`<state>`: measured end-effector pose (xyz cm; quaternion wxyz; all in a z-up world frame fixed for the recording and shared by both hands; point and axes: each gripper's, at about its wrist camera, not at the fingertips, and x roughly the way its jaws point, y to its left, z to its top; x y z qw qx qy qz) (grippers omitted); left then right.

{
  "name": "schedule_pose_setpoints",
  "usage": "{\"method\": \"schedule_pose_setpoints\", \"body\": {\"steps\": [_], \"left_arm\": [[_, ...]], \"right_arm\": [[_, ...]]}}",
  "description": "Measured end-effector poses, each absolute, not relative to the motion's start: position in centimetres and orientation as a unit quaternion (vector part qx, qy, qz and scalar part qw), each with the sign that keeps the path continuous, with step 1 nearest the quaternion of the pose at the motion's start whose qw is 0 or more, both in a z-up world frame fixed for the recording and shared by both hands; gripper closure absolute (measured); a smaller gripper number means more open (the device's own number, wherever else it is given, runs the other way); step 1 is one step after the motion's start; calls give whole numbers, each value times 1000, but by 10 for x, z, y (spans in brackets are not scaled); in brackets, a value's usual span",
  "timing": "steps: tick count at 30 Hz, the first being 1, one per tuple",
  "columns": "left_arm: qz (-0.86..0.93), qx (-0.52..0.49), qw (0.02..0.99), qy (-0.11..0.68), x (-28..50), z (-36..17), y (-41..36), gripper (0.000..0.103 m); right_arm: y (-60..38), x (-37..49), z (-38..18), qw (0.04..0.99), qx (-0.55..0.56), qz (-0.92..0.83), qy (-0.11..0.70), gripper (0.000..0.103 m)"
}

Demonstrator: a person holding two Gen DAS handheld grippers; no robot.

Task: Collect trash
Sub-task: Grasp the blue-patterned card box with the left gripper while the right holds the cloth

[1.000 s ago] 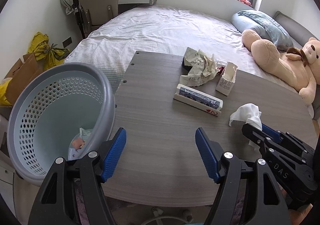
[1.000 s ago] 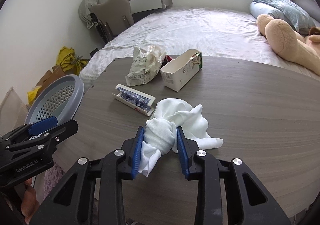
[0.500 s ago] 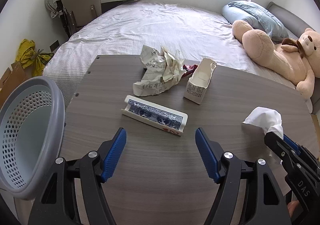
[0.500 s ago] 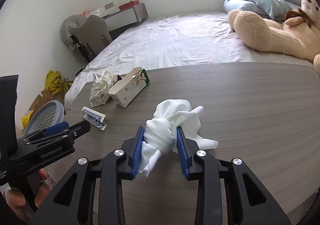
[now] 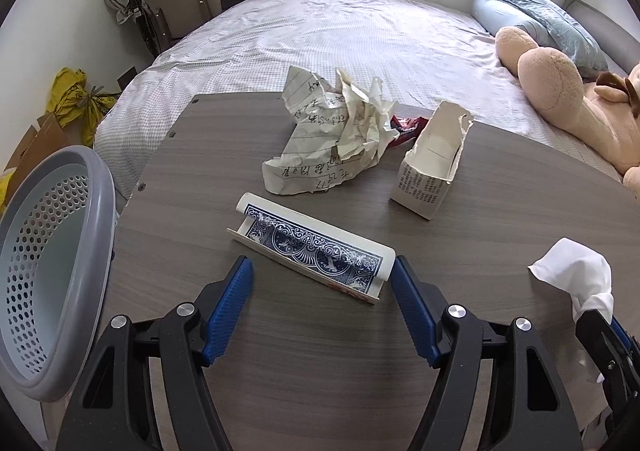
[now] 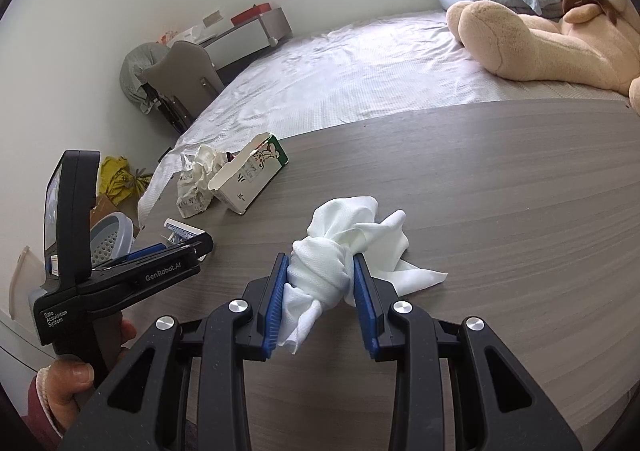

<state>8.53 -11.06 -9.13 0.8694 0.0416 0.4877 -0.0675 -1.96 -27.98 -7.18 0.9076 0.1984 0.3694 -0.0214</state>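
Tissue (image 6: 320, 275): soft, light; right gripper (image 6: 320, 283) pinches its knotted middle.
Card box (image 5: 316, 251): lower centre, stiff, probably empty (left gripper (image 5: 322, 283) gapes wide); grip long sides.

Left gripper (image 5: 322, 279) jaws gape wide; right gripper (image 6: 320, 275) (level) clamped.

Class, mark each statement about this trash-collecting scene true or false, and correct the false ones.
1. The right gripper is shut on the white tissue. True.
2. The left gripper holds the card box. False: it is open, the box untouched between its fingers.
3. The torn carton lies in the basket. False: it lies on the table.
4. The crumpled paper lies on the table. True.
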Motion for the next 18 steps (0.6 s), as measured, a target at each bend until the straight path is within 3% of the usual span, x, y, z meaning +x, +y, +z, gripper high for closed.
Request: {"method": "schedule_pose_setpoints", "body": {"steps": [18], "left_arm": [[-74,36,873,480,56,-73,-62,34]], "right_arm": [[-275,-14,-72,906,200,-8,372,71]]}}
